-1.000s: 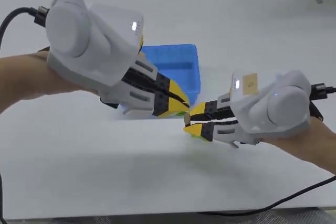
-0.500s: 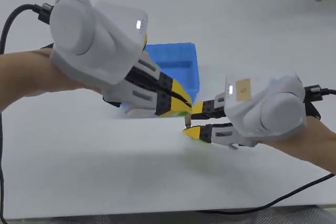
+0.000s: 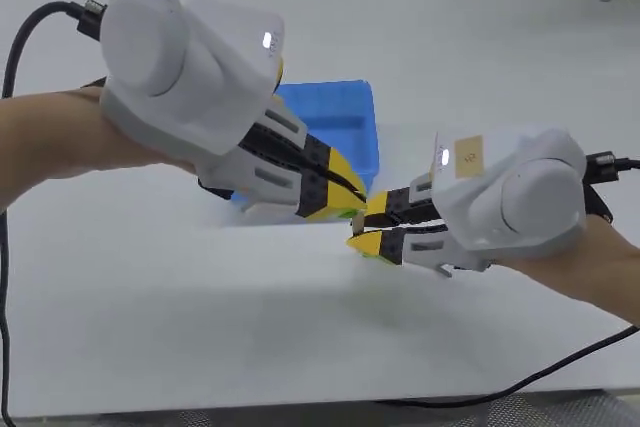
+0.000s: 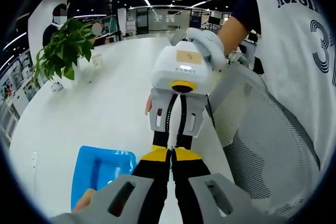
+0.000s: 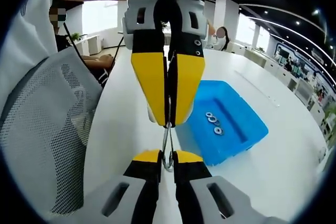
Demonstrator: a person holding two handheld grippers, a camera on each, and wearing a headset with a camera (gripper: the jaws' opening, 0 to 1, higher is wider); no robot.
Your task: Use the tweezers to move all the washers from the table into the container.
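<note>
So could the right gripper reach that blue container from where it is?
Probably yes: the blue container lies just past the right gripper, but the left gripper, gripping the same tweezers, crowds the way.

Both the left gripper (image 3: 352, 203) and the right gripper (image 3: 362, 229) have rounded, pale grey-white housings, each with a small lit white lamp (image 3: 267, 42) on top. The right one also carries a tan sticker (image 3: 466, 159). Their fingers (image 3: 335, 172) are black with yellow tips, with small screws (image 5: 197, 42) along the sides. A black cable (image 3: 30, 27) leaves the rear of each. The person wears a white jersey (image 4: 294, 51) with dark lettering and a dark sleeve (image 4: 242, 3).
</note>
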